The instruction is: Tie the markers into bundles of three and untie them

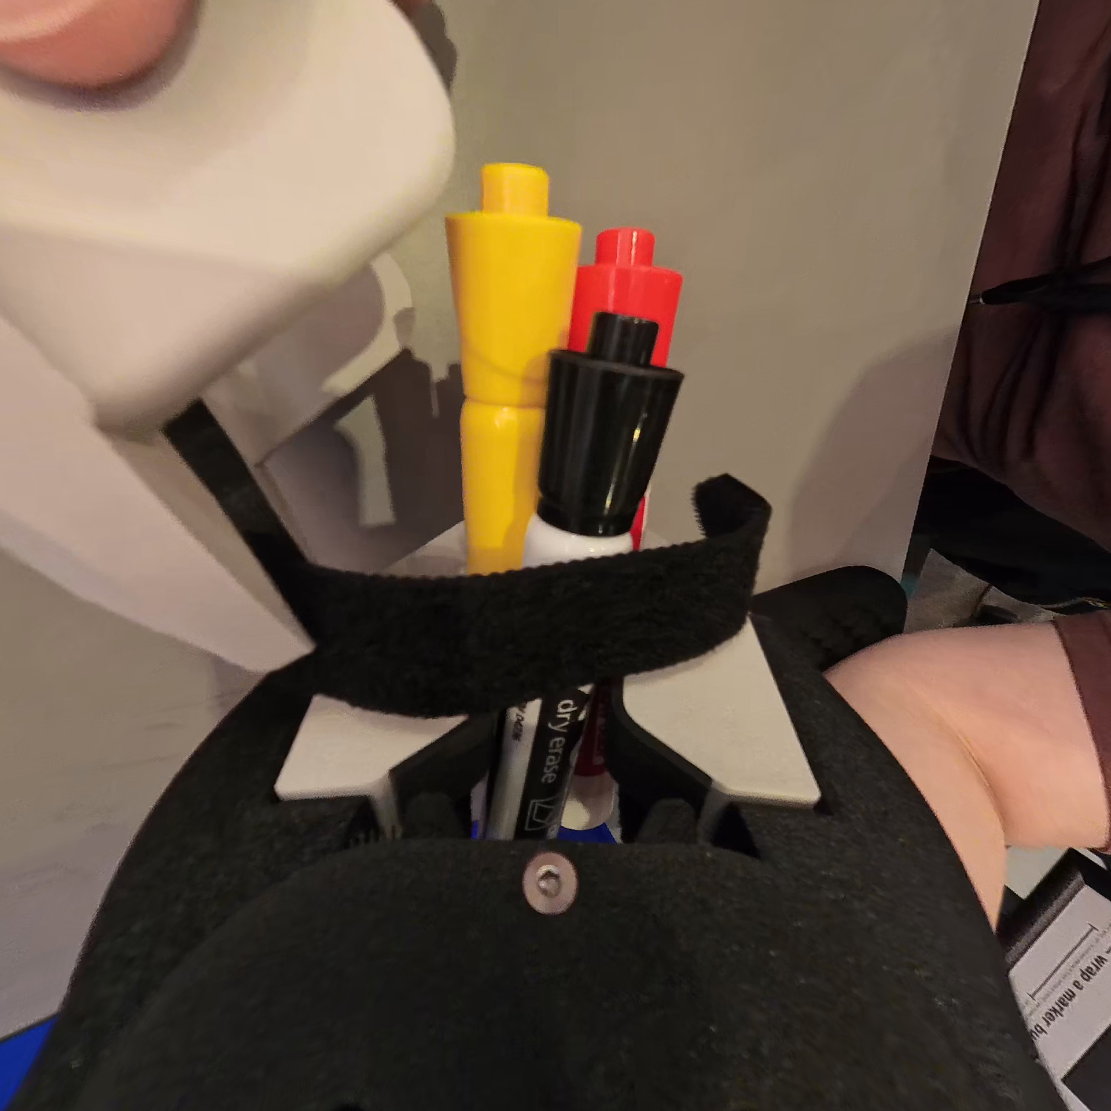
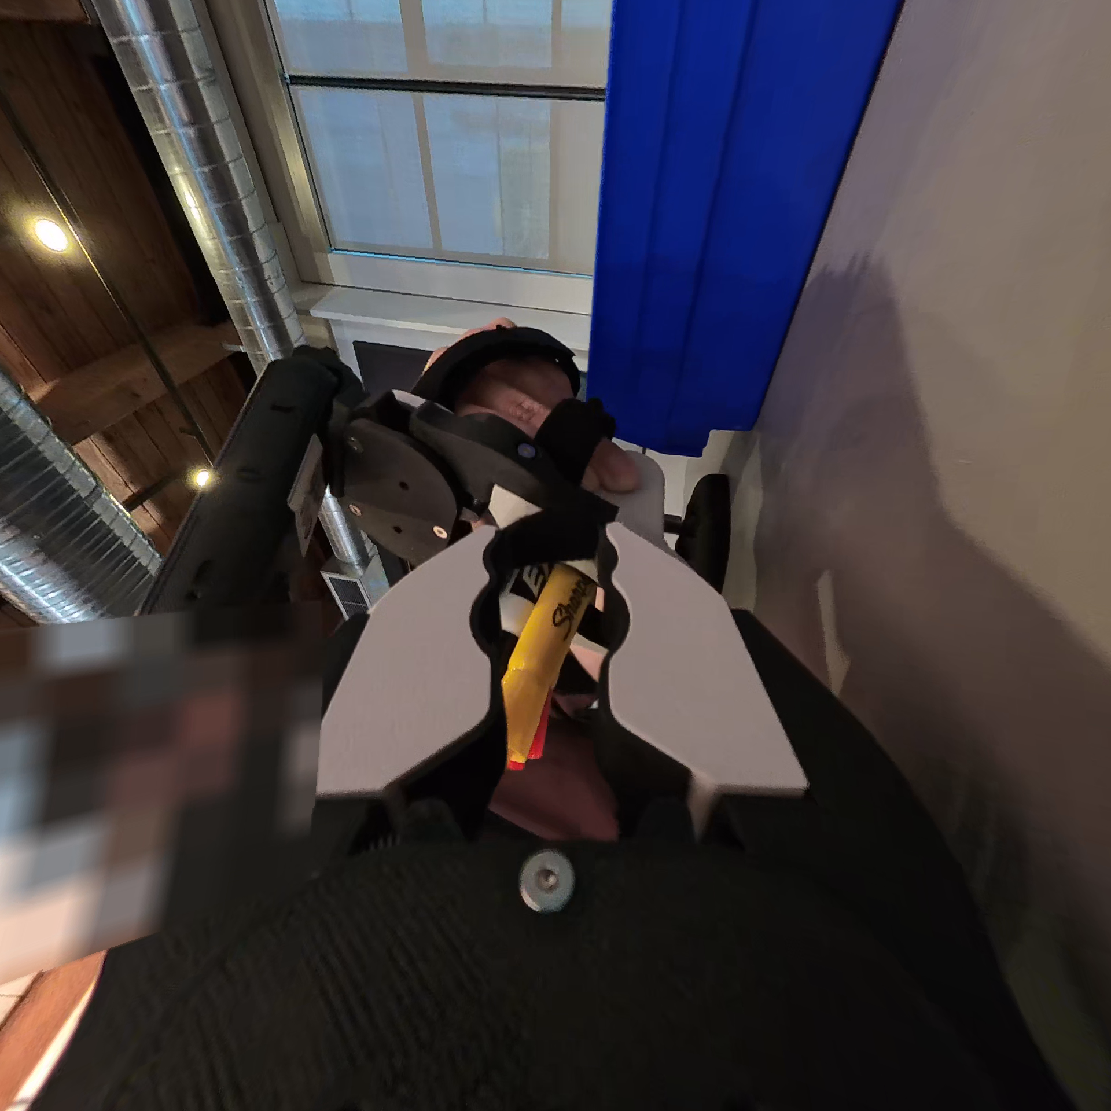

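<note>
Three markers stand upright as a bundle in the left wrist view: a yellow one point(image 1: 511, 361), a red one point(image 1: 631, 288) and a white dry-erase one with a black cap point(image 1: 607, 433). My left gripper point(image 1: 595, 691) is shut on their barrels. A black hook-and-loop strap point(image 1: 529, 625) runs across the front of the bundle, and its free right end point(image 1: 733, 499) curls up. My right gripper point(image 1: 282, 577) comes in from the upper left and holds the strap's left end. In the right wrist view my right gripper point(image 2: 550, 532) is shut on the strap point(image 2: 535, 544), with the yellow marker point(image 2: 547, 637) showing between its fingers.
A grey wall point(image 1: 751, 240) stands close behind the markers. A person's forearm point(image 1: 962, 751) and a printed card point(image 1: 1070, 992) are at the right. The right wrist view shows a blue curtain point(image 2: 721, 210), a window point(image 2: 457, 150), a metal duct point(image 2: 198, 156) and the left gripper's body point(image 2: 397, 481). Between my right fingertips and the blue curtain point(image 2: 721, 210) there is roughly 15 cm.
</note>
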Demonstrator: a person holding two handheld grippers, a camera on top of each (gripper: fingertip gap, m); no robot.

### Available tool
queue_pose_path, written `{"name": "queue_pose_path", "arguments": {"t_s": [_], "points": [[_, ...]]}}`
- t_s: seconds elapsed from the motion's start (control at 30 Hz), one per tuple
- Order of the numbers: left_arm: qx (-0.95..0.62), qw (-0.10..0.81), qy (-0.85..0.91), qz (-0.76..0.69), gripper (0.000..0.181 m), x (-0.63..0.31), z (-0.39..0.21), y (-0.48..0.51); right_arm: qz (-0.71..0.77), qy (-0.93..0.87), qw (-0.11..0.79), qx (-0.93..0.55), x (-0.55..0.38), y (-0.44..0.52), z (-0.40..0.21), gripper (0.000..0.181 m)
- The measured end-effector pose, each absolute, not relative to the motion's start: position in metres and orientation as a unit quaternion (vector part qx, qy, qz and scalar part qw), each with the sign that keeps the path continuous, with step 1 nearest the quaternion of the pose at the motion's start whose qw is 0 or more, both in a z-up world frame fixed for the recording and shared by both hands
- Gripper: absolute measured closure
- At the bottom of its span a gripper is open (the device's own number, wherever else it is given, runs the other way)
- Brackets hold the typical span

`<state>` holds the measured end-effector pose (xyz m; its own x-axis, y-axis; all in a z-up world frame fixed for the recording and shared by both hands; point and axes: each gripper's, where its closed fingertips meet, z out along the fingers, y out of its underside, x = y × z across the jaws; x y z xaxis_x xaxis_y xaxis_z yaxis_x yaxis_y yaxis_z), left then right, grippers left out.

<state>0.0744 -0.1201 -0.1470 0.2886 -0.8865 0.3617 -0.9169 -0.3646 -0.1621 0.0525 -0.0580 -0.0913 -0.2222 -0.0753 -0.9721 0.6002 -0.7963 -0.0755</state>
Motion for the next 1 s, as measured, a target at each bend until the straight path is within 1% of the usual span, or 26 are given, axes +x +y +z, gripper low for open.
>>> {"name": "queue_pose_path", "arguments": {"t_s": [0.2, 0.57, 0.83, 1.0], "points": [[0.801, 0.029, -0.566, 0.193, 0.141, 0.075, -0.142, -0.121, -0.737, 0.27, 0.214, 0.581, 0.055, -0.067, -0.089, 0.146], [0.798, 0.035, -0.565, 0.206, 0.14, 0.077, -0.141, -0.124, -0.739, 0.263, 0.205, 0.586, 0.056, -0.059, -0.091, 0.143], [0.788, 0.067, -0.554, 0.258, 0.138, 0.08, -0.15, -0.13, -0.726, 0.266, 0.206, 0.6, 0.059, -0.058, -0.103, 0.142], [0.794, 0.086, -0.542, 0.26, 0.139, 0.074, -0.159, -0.129, -0.716, 0.302, 0.168, 0.607, 0.067, -0.051, -0.109, 0.145]]}}
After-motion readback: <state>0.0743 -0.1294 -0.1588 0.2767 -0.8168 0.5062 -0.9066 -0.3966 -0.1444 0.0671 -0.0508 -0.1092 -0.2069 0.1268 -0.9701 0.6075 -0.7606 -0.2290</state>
